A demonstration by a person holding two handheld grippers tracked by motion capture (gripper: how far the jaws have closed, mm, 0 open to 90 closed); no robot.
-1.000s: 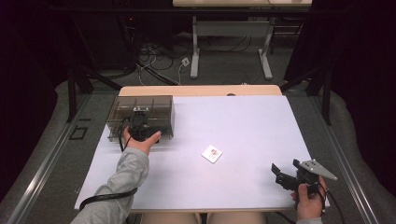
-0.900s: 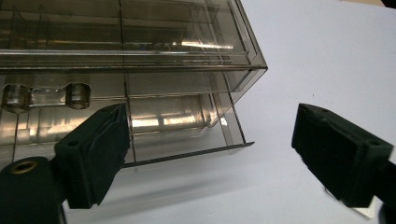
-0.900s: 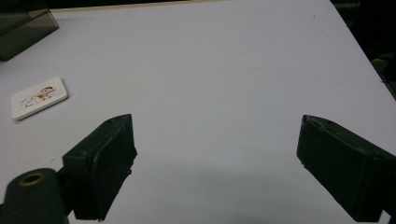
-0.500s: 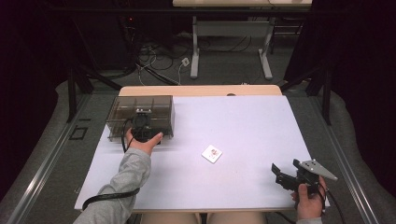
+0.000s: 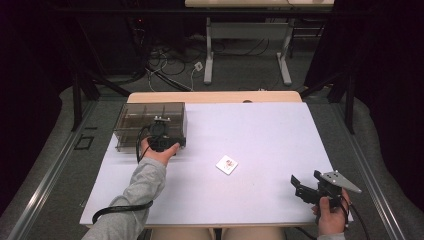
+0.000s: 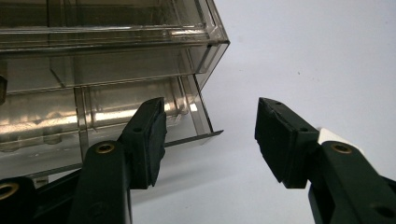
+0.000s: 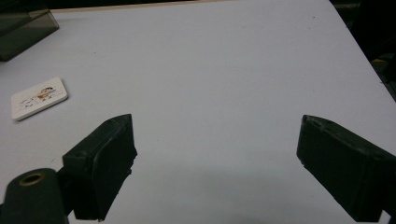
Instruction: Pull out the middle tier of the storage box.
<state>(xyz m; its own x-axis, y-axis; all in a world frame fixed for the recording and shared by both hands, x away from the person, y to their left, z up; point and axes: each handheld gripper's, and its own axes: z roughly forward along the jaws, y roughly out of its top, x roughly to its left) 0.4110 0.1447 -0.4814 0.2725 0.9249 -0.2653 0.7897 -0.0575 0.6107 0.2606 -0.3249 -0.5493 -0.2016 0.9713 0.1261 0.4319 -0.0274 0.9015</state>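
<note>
The left gripper (image 6: 210,135) is closing half-open fingers (image 6: 149,135) around the clear box's (image 5: 150,125) corner, upper left of the frame; nothing is gripped yet.

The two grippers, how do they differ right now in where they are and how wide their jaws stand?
The left gripper sits at the smoky clear drawer box at the table's far left; the right gripper waits near the front right corner, away from the box and the small white card. The left's jaws have just been closing, nothing pinched between them; the right's jaws stand much wider. Both have black jaws and hold nothing.
</note>
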